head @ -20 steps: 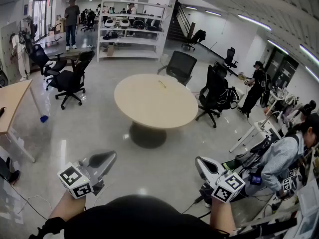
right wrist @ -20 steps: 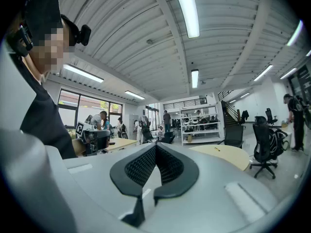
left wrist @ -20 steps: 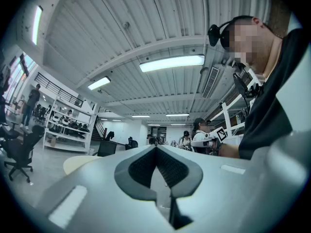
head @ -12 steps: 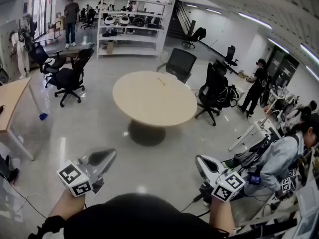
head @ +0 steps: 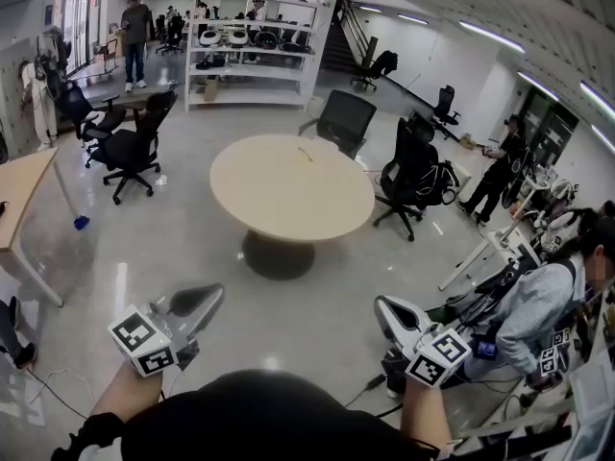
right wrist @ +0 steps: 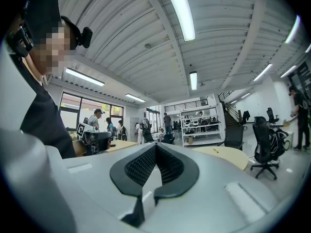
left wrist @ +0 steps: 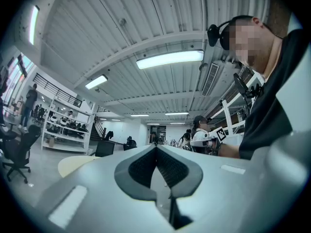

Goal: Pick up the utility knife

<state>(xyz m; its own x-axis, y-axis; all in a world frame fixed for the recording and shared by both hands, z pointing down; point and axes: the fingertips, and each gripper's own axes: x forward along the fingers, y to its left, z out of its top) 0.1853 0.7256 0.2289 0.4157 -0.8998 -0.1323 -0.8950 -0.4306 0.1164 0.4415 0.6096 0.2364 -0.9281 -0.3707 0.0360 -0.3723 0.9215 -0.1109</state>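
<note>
The utility knife [head: 305, 153] lay small and slender on the round surface's [head: 288, 205] far part, its details unreadable.

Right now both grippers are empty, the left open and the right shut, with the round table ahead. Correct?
No: the left gripper is shut too, jaws together with nothing between them, as the left gripper view shows. The right gripper is shut and empty, and the round table is ahead.

The round bench [head: 288, 195] is pale beige; the floor [head: 183, 257] is glossy grey. The left gripper [head: 211, 299] and right gripper [head: 383, 308] are grey with black-and-white square markers.
</note>
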